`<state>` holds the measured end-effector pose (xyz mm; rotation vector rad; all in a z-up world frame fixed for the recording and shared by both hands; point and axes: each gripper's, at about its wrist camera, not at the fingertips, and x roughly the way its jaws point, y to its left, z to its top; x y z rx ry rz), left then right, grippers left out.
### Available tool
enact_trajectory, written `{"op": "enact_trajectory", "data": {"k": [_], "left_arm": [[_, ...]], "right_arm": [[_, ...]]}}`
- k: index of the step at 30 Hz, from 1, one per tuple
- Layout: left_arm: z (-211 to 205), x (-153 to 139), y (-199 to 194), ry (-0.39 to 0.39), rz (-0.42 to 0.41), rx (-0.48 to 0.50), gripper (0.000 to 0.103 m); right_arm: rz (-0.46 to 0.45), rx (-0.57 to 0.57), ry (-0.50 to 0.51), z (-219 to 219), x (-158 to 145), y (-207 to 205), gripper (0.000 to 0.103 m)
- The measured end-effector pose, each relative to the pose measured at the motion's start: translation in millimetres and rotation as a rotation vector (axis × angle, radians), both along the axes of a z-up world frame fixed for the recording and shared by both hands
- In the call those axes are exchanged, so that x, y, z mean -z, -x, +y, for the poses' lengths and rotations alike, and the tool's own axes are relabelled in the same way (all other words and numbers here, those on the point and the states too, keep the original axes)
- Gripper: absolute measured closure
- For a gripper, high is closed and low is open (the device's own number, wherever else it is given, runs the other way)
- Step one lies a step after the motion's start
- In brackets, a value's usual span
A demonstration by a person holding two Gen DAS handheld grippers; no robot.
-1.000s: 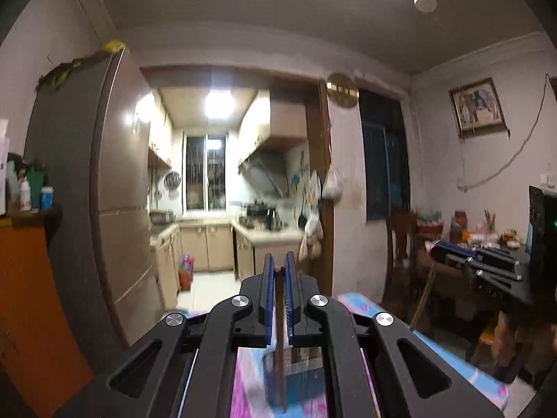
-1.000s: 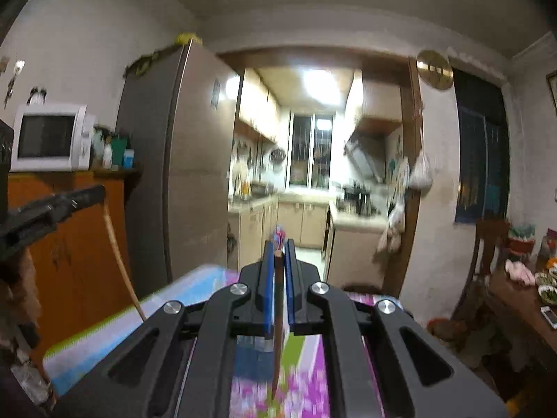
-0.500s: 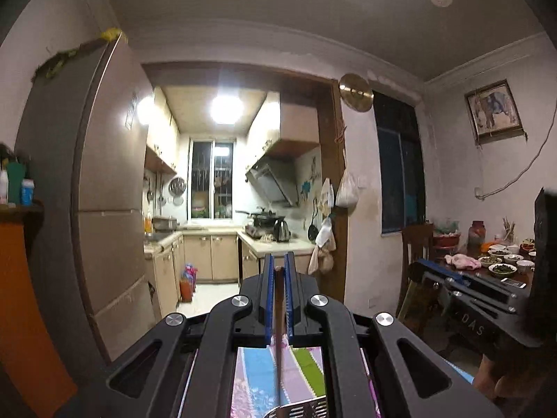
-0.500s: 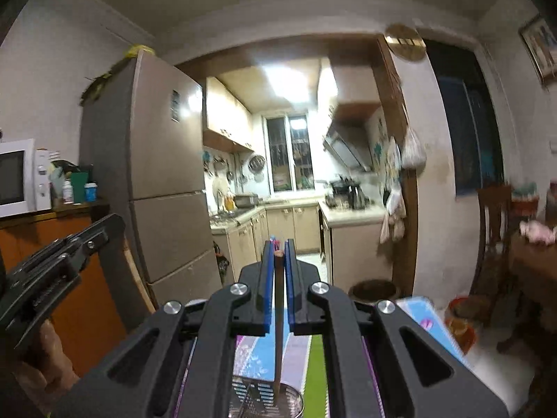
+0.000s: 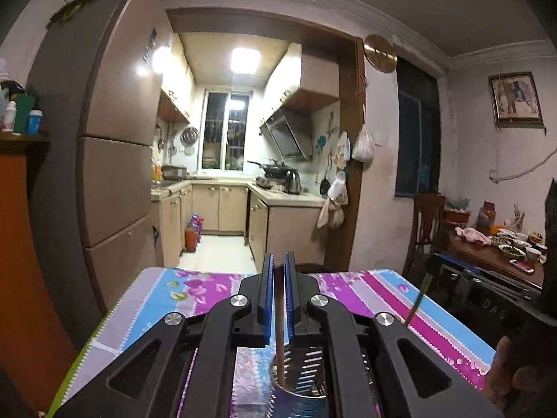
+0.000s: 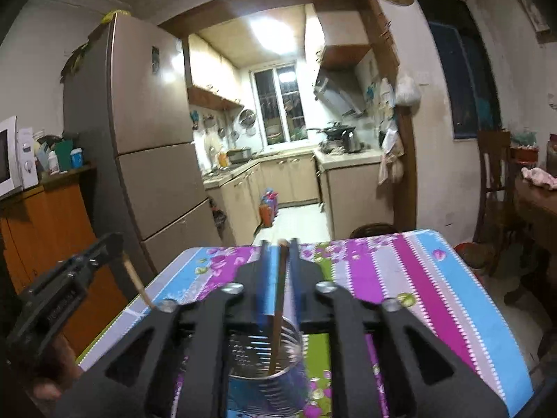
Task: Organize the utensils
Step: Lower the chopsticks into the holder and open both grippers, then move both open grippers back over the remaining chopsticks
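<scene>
Left tool (image 5: 275, 292) clenched on chopstick (image 5: 278, 348); right tool (image 6: 278, 271) jaws just opening, second chopstick (image 6: 277, 317) loose between them, tip in metal holder (image 6: 264, 358).

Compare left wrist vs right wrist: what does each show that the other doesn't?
Left wrist only: framed picture on the wall, dishes on the dining table.
Right wrist only: microwave on the orange cabinet.
Both: floral tablecloth, perforated metal holder, and a chopstick in each gripper: left gripper clamped on a chopstick; right gripper, jaws just opening, around its chopstick.
</scene>
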<state>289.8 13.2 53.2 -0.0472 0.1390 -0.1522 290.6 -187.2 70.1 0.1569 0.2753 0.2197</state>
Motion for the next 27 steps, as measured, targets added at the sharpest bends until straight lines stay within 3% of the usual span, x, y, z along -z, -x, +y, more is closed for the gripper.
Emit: {"op": "enact_trajectory", "data": {"k": [1,2,3,5,7,9,11,14,16,19,23,27], "left_arm": [[1,-7,3,-0.002,-0.012,-0.002,0.095],[6,-15,11,0.004,-0.033,-0.011,0.092],[11,-23,19,0.016,-0.053,-0.017,0.089],[27,-40,44,0.041,-0.106,-0.048,0.070],[40,-53,76,0.039,-0.161,-0.087,0.066],[55,-62,118,0.012,-0.220,-0.122,0.060],[64,-62,159,-0.030,-0.264,-0.155,0.046],[77,-52,218,-0.100,-0.300,-0.185,0.033],[83,-41,248,-0.134,-0.282,-0.186,0.030],[86,-14,280,-0.187,-0.193,-0.162,0.030],[77,43,313,-0.256,-0.021,-0.124,0.030],[66,102,334,-0.240,0.153,-0.059,0.030]], "right_arm": [[-0.022,0.014,-0.009,-6,-4,7,0.065],[-0.039,0.026,-0.014,-12,-8,13,0.063],[-0.061,0.041,-0.010,-20,-15,22,0.063],[-0.088,0.061,-0.005,-36,-25,35,0.063],[-0.110,0.081,-0.002,-61,-37,64,0.063],[-0.132,0.101,0.012,-81,-43,88,0.059],[-0.146,0.137,0.034,-104,-43,125,0.049],[-0.130,0.196,0.090,-132,-26,184,0.042],[-0.092,0.227,0.127,-148,-10,218,0.037],[0.006,0.260,0.132,-164,19,253,0.033],[0.159,0.300,0.079,-172,64,286,0.033],[0.298,0.305,0.042,-165,112,308,0.033]]}}
